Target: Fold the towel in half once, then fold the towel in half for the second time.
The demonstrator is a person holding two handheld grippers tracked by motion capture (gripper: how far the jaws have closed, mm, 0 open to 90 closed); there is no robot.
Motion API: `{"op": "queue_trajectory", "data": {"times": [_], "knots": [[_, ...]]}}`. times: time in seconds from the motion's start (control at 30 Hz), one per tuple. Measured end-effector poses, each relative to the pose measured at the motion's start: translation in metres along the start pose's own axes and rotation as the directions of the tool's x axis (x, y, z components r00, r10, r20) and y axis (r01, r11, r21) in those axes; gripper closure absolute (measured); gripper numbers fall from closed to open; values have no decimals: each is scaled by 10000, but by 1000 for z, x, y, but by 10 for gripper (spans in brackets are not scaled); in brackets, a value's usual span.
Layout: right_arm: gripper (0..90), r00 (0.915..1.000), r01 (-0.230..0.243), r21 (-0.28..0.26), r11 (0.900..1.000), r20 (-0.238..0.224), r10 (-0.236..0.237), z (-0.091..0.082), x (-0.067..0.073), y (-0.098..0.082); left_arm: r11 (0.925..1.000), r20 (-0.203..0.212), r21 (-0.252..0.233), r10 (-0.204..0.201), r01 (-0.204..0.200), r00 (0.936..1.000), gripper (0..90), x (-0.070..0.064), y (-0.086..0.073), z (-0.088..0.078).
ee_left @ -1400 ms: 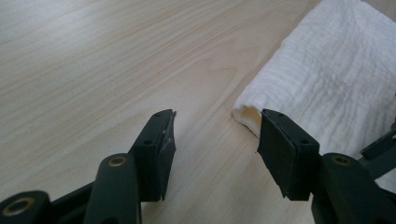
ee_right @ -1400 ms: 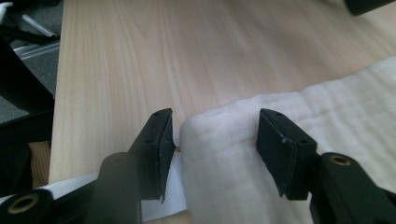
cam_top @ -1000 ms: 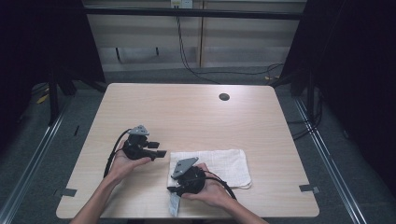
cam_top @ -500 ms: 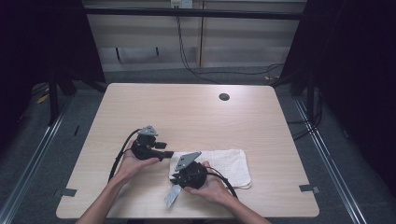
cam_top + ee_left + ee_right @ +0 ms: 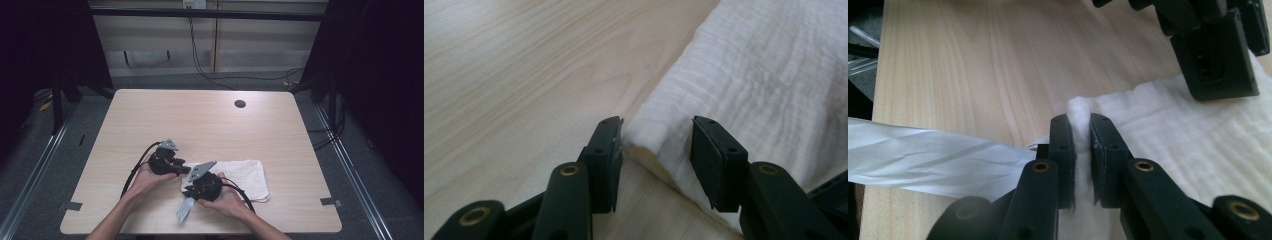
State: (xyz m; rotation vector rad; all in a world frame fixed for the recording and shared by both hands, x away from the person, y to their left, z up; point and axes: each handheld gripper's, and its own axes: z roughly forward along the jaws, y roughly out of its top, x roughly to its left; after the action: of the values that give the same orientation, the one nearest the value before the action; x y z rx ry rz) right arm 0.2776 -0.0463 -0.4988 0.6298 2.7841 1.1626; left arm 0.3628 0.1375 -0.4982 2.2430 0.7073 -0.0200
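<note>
A white cloth [image 5: 247, 175] lies folded on the near right part of the wooden table [image 5: 210, 125]. My right gripper [image 5: 188, 190] is at its left end, shut on a pinched ridge of the cloth [image 5: 1173, 130]. In the right gripper view, my right gripper [image 5: 1081, 120] shows fabric squeezed between its pads. My left gripper [image 5: 185, 170] sits just beyond it at the same end. Its jaws have just been closing. In the left gripper view, my left gripper [image 5: 656, 130] straddles the folded corner of the cloth [image 5: 774, 75] without pressing it.
A crinkled white strip [image 5: 185, 210] lies on the table near the front edge, beside my right gripper; the right gripper view has the strip [image 5: 923, 155] at left. A small dark round hole [image 5: 240, 104] marks the far side. Black cables trail from both grippers.
My left gripper has moved right, up to the cloth's left end, and its jaws have narrowed. My right gripper has closed on the cloth's edge and stayed in place.
</note>
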Motion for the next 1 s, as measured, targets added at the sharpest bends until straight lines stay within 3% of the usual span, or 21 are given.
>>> {"op": "queue_trajectory", "data": {"times": [0.17,0.27,0.33,0.43,1.0], "knots": [[815,10000,-85,20,10000,-7,85,0,1,0,9995,-61,-3,321,-321,9995,700,-1,-2,0],[818,9998,-171,50,9998,-29,171,0,0,1,9991,306,-5,430,-430,9986,831,-2,-2,2],[820,9997,-204,84,9998,-93,205,0,0,1,9993,452,-16,363,-362,9983,845,-3,-2,1],[823,9992,-365,16,9993,-150,365,-1,0,0,9995,634,-319,-57,77,9980,852,0,-2,-3],[827,9974,-683,-825,9942,-293,660,-12,4,7,9944,1110,-901,-450,551,9928,854,5,-5,-20]]}}
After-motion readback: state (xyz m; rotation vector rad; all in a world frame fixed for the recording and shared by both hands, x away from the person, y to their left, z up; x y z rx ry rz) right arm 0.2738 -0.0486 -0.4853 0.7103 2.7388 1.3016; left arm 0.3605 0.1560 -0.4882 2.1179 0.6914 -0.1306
